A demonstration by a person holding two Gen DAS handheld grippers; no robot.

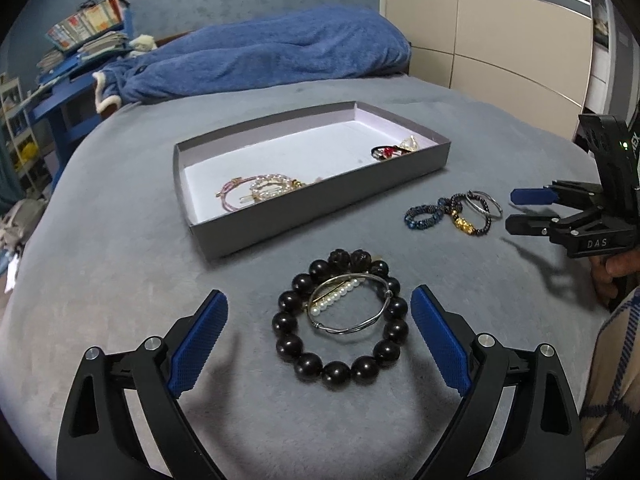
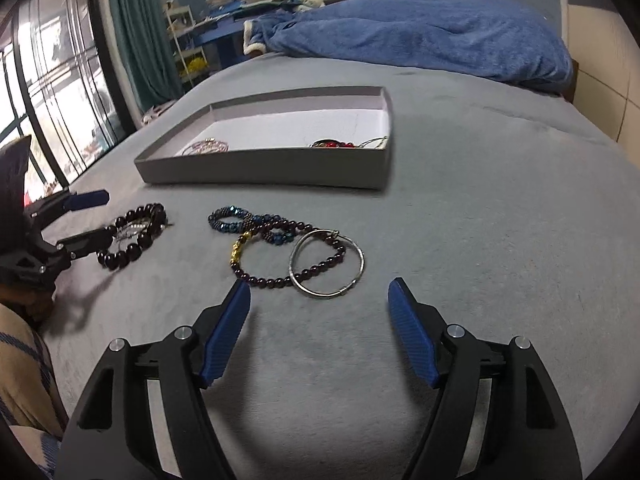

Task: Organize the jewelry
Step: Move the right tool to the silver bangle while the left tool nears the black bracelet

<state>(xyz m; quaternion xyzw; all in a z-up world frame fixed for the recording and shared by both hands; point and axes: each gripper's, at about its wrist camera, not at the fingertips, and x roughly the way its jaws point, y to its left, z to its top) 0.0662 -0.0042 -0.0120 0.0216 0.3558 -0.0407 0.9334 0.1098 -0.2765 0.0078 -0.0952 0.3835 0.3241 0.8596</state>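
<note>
A black bead bracelet (image 1: 286, 322) lies on the grey bed, with a silver bangle (image 1: 378, 316) and a pearl clip (image 1: 337, 298) inside it. My left gripper (image 1: 319, 308) is open, its fingers on either side of this pile. A second pile holds a blue bead bracelet (image 2: 226, 219), a dark bead bracelet with a gold charm (image 2: 262, 279) and a silver bangle (image 2: 359, 270). My right gripper (image 2: 319, 294) is open just short of it. The grey tray (image 1: 316, 204) holds pink and pearl bracelets (image 1: 256, 190) and red jewelry (image 1: 387, 153).
A blue blanket (image 1: 280, 52) lies at the bed's far end. A cluttered blue shelf (image 1: 76, 60) stands beyond the bed. A window and teal curtain (image 2: 128, 32) are on the left side. A wardrobe (image 1: 500, 24) stands at the far right.
</note>
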